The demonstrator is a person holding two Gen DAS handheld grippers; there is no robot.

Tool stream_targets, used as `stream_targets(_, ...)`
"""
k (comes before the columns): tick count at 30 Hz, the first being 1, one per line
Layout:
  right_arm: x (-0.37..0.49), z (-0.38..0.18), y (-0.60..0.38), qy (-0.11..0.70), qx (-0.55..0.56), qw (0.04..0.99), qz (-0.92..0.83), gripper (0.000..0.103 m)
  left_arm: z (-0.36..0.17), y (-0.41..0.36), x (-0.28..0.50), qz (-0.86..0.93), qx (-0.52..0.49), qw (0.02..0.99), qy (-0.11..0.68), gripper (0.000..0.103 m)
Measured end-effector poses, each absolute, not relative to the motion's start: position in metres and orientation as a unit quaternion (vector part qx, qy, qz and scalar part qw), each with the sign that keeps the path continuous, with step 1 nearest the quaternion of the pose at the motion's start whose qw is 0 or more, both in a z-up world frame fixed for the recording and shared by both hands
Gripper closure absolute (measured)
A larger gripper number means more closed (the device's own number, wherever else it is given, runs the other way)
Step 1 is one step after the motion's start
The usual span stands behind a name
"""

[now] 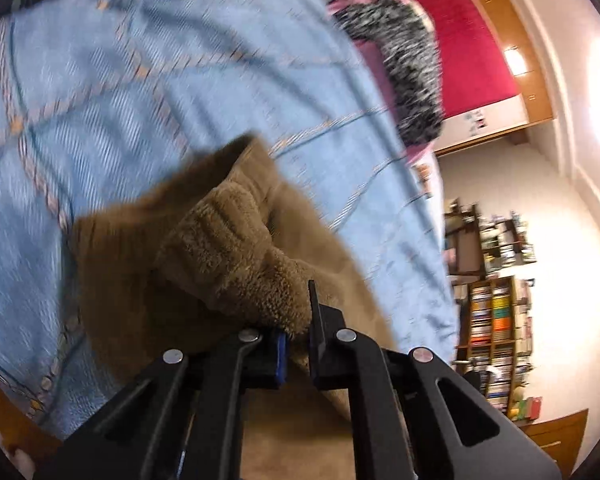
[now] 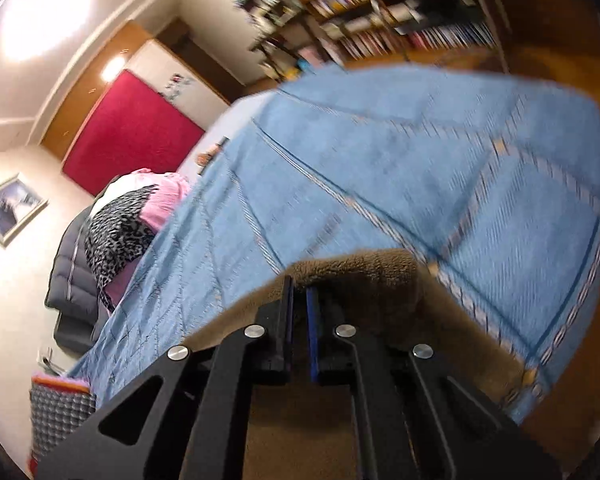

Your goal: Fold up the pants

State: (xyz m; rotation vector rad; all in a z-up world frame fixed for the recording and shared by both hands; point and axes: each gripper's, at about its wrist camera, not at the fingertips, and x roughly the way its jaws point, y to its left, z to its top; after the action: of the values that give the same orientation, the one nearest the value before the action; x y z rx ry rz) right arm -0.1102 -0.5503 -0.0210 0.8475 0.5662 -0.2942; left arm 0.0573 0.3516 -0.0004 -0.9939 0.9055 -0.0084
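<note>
Brown fleece pants (image 1: 204, 248) are pinched in both nearly closed grippers – left (image 1: 298, 340), right (image 2: 299, 320) – and the thick cloth at lower centre may slip out.

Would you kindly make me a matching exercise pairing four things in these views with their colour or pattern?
Things:
1. fleece pants
2. bedspread
3. wall panel
4. draped cloth

Descriptions:
A. crimson red
B. brown
C. black-and-white leopard print
D. light blue with stitched lines

Pairs: 1-B, 2-D, 3-A, 4-C. The left gripper and the right gripper are each closed on the pants.
</note>
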Motion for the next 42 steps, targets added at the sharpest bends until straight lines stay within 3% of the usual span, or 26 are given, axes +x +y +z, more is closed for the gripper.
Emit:
stream_targets(6, -0.149, -0.022, -0.551, 0.290, 0.390, 0.860, -0.157, 0.098, 0.025, 0.379, 0.026, 0.012, -0.430, 0.804, 0.411, 0.097)
stream_targets(12, -0.196, -0.066, -0.560, 0.339, 0.400, 0.825, -0.210, 0.098, -0.033, 0.386, -0.001, 0.061, -0.390, 0.780, 0.485, 0.096)
stream_targets(16, -0.202, -0.085, -0.564, 0.333, 0.443, 0.810, -0.193, 0.097, -0.046, 0.377, -0.007, 0.071, -0.368, 0.786, 0.492, 0.095)
stream_targets(18, -0.198, -0.086, -0.562, 0.332, 0.457, 0.807, -0.174, 0.094, -0.043, 0.375, -0.007, 0.072, -0.362, 0.790, 0.488, 0.095)
stream_targets(20, -0.198, -0.085, -0.556, 0.328, 0.461, 0.807, -0.170, 0.073, -0.040, 0.375, -0.006, 0.073, -0.357, 0.793, 0.487, 0.095)
stream_targets(21, -0.198, -0.084, -0.554, 0.325, 0.463, 0.807, -0.172, 0.069, -0.038, 0.374, -0.006, 0.072, -0.357, 0.794, 0.486, 0.095)
stream_targets(30, -0.156, -0.107, -0.556, 0.326, 0.477, 0.799, -0.166, 0.068, -0.040, 0.372, -0.004, 0.072, -0.359, 0.794, 0.486, 0.095)
stream_targets(31, -0.150, -0.108, -0.555, 0.328, 0.472, 0.801, -0.166, 0.069, -0.040, 0.372, -0.004, 0.072, -0.359, 0.793, 0.486, 0.095)
stream_targets(33, -0.141, -0.103, -0.552, 0.326, 0.457, 0.812, -0.160, 0.094, -0.041, 0.371, -0.002, 0.074, -0.358, 0.793, 0.488, 0.095)
stream_targets(34, -0.141, -0.095, -0.551, 0.321, 0.443, 0.820, -0.171, 0.097, -0.041, 0.371, -0.001, 0.075, -0.357, 0.792, 0.490, 0.095)
stream_targets(38, -0.173, -0.046, -0.550, 0.260, 0.403, 0.855, -0.197, 0.098, -0.038, 0.369, 0.001, 0.072, -0.354, 0.793, 0.491, 0.095)
stream_targets(42, -0.196, -0.040, -0.548, 0.283, 0.377, 0.854, -0.222, 0.099, -0.040, 0.365, 0.000, 0.058, -0.347, 0.793, 0.498, 0.095)
